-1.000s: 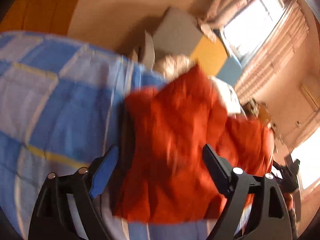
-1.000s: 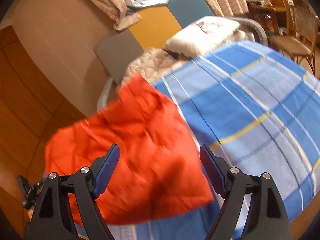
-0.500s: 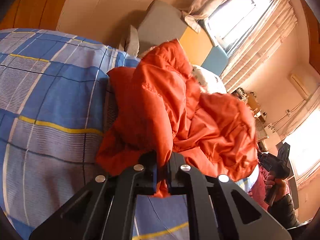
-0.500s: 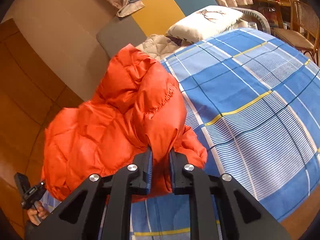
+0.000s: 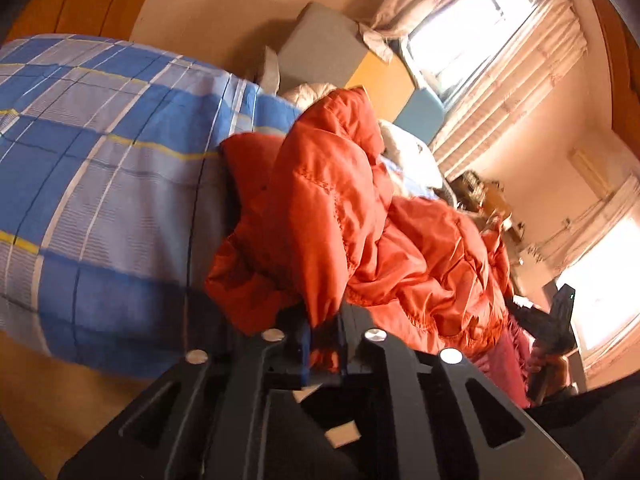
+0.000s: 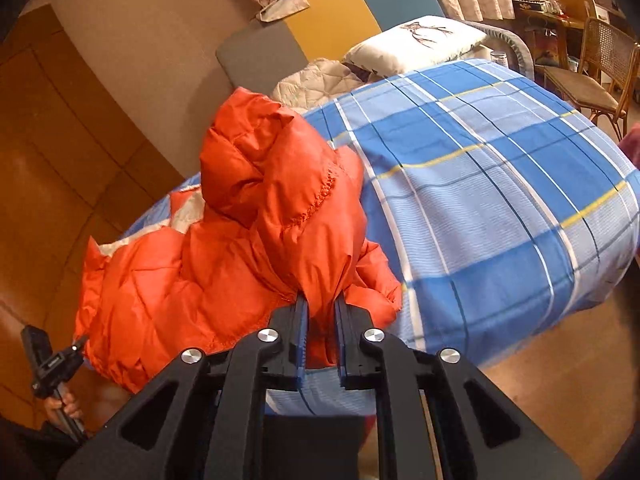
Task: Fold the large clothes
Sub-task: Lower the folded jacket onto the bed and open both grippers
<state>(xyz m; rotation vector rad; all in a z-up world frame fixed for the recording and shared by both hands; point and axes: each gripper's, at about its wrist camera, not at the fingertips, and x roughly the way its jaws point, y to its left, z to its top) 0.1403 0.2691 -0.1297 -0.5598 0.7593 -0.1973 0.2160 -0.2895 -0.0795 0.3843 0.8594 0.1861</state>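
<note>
Both claws, left claw [image 5: 324, 340] and right claw [image 6: 321, 332], grip the orange jacket [image 6: 280, 232], jaws easing slightly open. It's gathered off the bed [image 6: 500, 184]; next, spread it flat for folding.

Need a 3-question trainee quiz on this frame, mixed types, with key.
1. True or false: the orange puffer jacket lies spread flat on the blue plaid bedspread.
2. What is pinched in the left gripper and the right gripper? A) pillow B) jacket fabric C) bedspread
3. Fill in: the white pillow lies at the ___ of the bed.

Key: 1 false, it is bunched up; 2 B; 3 head.
</note>
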